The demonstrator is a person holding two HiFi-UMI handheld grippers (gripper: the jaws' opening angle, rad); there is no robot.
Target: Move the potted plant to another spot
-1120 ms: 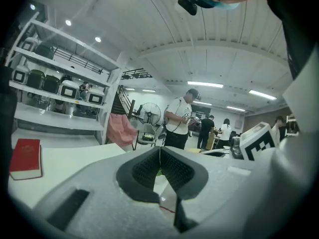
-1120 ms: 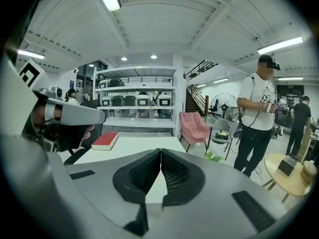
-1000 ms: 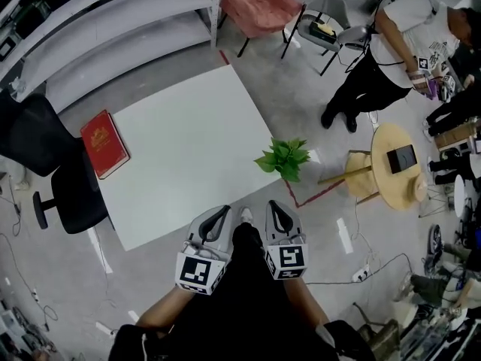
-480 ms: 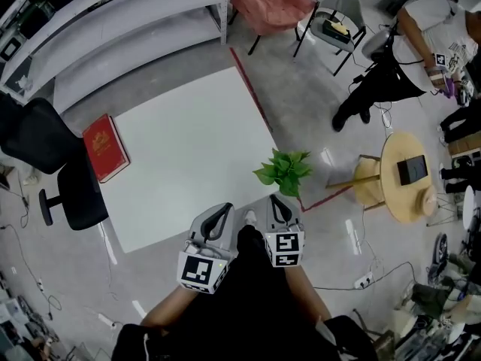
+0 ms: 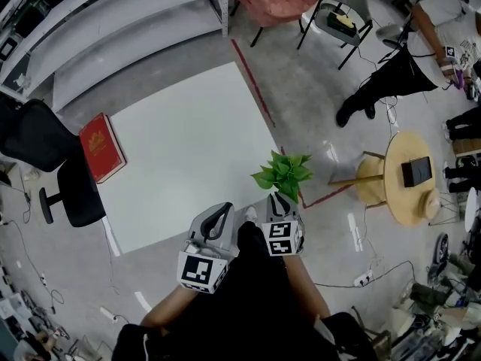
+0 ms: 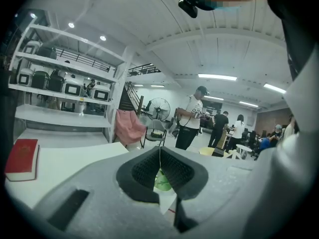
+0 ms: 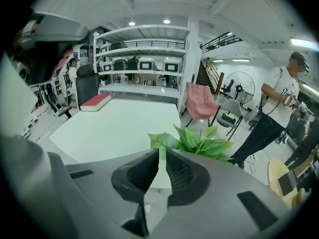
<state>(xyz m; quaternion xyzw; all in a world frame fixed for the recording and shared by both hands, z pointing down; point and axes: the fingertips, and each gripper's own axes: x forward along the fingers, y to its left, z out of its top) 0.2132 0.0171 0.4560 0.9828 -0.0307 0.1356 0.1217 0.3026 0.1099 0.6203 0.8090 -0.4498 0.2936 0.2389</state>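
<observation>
Right claw point(image 5: 279, 201) has edged closer to the potted plant point(image 5: 284, 173).

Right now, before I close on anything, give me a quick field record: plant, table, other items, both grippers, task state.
plant: potted plant, upright at the table's near right corner
table: white table
other items: red book lying flat at the table's left edge
left gripper: left gripper, jaws together, empty, by the table's near edge
right gripper: right gripper, jaws a narrow slit apart, nothing between them, leaves just ahead
task state: plant not yet gripped
</observation>
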